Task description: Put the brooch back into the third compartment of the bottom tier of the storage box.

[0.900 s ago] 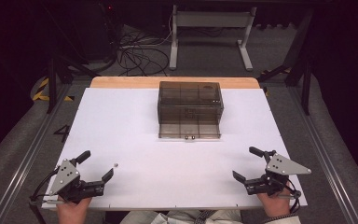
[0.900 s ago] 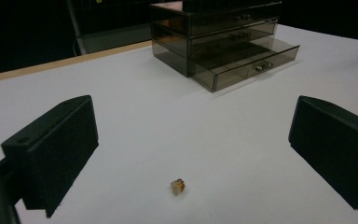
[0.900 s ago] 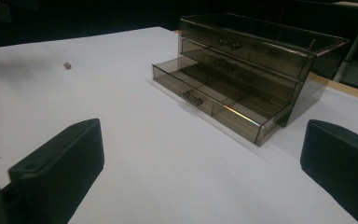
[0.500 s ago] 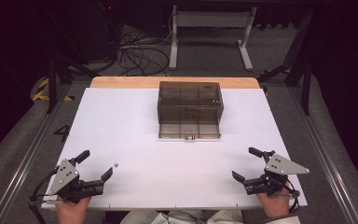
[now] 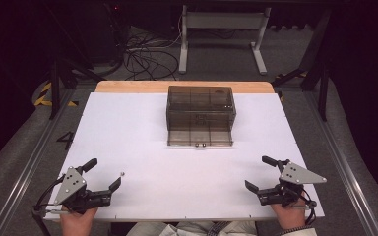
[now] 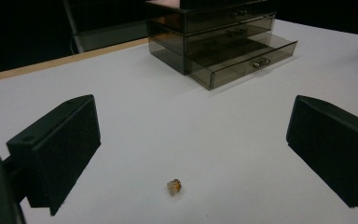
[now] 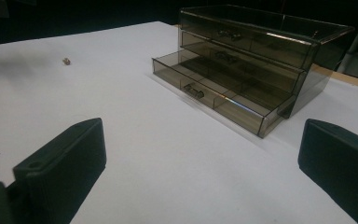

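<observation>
Amber-tinted bead (image 6: 175, 186) looks tiny, hard, light and roll-prone: left gripper (image 6: 191, 158), jaws spread wide, should pinch its sides; right gripper (image 5: 261, 173) also spread, empty.

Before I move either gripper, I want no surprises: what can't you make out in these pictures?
- Small bead-like piece: too small and blurred in every view to name.
- Smoked drawer box: dark plastic hides what the upper drawers hold; the left gripper view cuts off its top.
- Left gripper: its cable runs off the high view's bottom edge.
</observation>
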The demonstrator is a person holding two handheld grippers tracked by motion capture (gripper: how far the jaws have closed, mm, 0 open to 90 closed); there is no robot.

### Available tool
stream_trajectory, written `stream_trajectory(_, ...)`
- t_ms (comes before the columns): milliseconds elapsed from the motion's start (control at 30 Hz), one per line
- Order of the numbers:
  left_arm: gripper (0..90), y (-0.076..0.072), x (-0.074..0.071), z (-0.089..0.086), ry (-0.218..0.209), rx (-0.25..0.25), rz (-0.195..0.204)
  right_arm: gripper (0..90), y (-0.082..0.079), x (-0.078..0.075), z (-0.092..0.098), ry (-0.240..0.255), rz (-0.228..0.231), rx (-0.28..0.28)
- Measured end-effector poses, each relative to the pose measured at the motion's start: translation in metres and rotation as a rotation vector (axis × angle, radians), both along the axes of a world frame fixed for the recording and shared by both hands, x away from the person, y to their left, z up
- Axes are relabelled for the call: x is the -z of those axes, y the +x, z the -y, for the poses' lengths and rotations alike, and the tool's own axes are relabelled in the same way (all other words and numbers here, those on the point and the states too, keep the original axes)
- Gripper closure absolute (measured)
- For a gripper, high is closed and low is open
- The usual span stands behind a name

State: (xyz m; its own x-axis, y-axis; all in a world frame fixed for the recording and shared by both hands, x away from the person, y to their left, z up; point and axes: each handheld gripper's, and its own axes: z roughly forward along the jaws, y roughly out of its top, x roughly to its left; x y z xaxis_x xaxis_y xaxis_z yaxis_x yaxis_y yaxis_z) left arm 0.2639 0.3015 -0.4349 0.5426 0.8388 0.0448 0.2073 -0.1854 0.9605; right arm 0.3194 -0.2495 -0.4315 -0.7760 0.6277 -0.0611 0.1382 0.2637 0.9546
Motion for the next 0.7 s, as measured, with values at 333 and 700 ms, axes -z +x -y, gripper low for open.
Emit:
stream_trajectory(333, 3.6, 0.003, -0.008, 0.001, -0.011, 0.008, -0.019, 1.9, 0.001, 0.001, -0.002, -0.003, -0.007, -0.009)
stream_trajectory(700, 3.6, 0.014, -0.018, 0.001, -0.002, 0.022, -0.047, 2.0, 0.002, 0.002, -0.004, -0.008, -0.015, -0.015)
